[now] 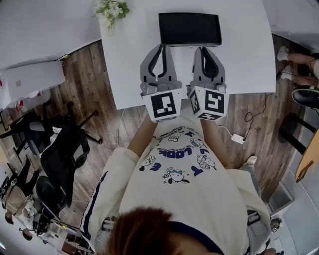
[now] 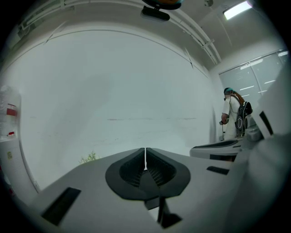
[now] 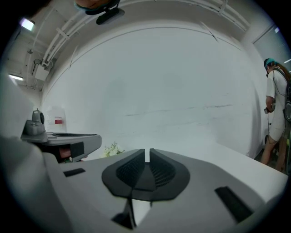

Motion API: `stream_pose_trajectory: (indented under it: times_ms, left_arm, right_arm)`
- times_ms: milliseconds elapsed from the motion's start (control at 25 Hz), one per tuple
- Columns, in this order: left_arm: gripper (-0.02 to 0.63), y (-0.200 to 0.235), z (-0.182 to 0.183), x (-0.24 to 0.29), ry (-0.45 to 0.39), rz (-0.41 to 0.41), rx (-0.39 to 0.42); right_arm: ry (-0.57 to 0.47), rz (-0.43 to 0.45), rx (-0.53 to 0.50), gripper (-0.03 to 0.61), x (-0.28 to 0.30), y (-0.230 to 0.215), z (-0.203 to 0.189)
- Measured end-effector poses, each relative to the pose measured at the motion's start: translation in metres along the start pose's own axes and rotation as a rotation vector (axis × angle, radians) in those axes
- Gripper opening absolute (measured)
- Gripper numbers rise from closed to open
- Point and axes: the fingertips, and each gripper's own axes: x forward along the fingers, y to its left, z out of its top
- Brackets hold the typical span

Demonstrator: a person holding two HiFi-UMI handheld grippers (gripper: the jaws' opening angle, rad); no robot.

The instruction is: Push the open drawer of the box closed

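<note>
A black box (image 1: 190, 29) lies at the far middle of the white table (image 1: 128, 69); from above I cannot tell how its drawer stands. My left gripper (image 1: 160, 48) and right gripper (image 1: 205, 50) hang side by side just short of the box, apart from it. Both gripper views tilt up at a bare white wall, and the box does not show in them. The left gripper (image 2: 145, 153) is shut with only a hairline slit between its pads. The right gripper (image 3: 148, 154) is likewise shut, with nothing held.
A small pot of white flowers (image 1: 110, 11) stands at the table's far left corner. Black office chairs (image 1: 61, 154) crowd the wooden floor at left. A white power strip (image 1: 238, 138) lies on the floor at right. Another person (image 3: 275, 104) stands off to the right.
</note>
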Motion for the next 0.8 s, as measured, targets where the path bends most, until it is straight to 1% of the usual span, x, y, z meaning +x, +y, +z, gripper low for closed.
stream_pose_trajectory:
  times_ms: [400,800]
  left_arm:
    - [0.02,-0.006,0.02,-0.004,-0.048,0.002,0.008]
    - [0.02,-0.004,0.024,-0.007,-0.062,0.008,0.009]
  right_arm:
    - [-0.049,0.014,-0.007,0.049,-0.008,0.001,0.021]
    - [-0.062,0.026,-0.016,0.046,-0.007,0.006,0.025]
